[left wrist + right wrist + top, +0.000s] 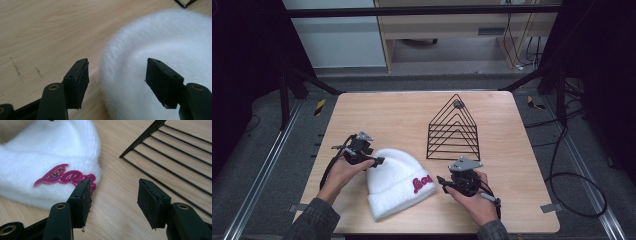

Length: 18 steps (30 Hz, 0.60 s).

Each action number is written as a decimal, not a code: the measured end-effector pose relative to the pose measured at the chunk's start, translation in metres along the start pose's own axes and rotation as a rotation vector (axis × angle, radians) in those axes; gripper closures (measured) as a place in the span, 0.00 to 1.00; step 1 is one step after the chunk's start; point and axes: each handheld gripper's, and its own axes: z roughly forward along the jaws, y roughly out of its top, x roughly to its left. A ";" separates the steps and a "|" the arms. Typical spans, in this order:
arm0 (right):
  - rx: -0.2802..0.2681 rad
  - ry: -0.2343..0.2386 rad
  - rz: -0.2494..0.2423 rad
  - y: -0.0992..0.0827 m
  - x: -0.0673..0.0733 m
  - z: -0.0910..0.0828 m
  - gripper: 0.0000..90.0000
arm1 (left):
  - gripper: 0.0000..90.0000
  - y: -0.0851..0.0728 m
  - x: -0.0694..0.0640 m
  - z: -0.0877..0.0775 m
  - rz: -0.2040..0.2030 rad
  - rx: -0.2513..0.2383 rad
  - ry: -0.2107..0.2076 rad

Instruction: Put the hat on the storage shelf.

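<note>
Hat (47, 157) lettering (65, 177) legible beside right claw (113, 200)

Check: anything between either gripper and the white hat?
Nothing visible. The left gripper has its jaws open astride the edge of the white hat, not pressing it. The right gripper, jaws open, faces bare table beside the hat's cuff; the wire rack stands off to the side.

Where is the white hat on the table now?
In the high view the white hat lies on the near part of the table, between the left tongs and right tongs, in front of the black wire rack.
</note>
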 end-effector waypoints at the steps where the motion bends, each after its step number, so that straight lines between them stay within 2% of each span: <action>1: 0.007 0.004 -0.005 0.000 0.001 0.001 0.49 | 0.39 -0.003 0.000 0.001 0.002 0.005 -0.002; 7: 0.019 0.022 -0.008 0.002 0.004 0.005 0.48 | 0.46 -0.011 0.005 0.009 -0.018 0.019 -0.004; 9: 0.023 0.031 -0.002 0.004 0.005 0.007 0.47 | 0.50 -0.011 0.006 0.010 -0.026 0.015 -0.018; 13: 0.030 0.032 -0.018 0.010 0.011 0.008 0.48 | 0.63 -0.010 0.004 0.013 -0.014 0.026 -0.029; 14: 0.031 0.034 -0.027 0.013 0.013 0.008 0.49 | 0.69 -0.010 0.003 0.014 -0.007 0.030 -0.030; 18: 0.037 0.040 -0.047 0.019 0.017 0.009 0.50 | 0.84 -0.010 0.002 0.015 -0.019 0.024 -0.024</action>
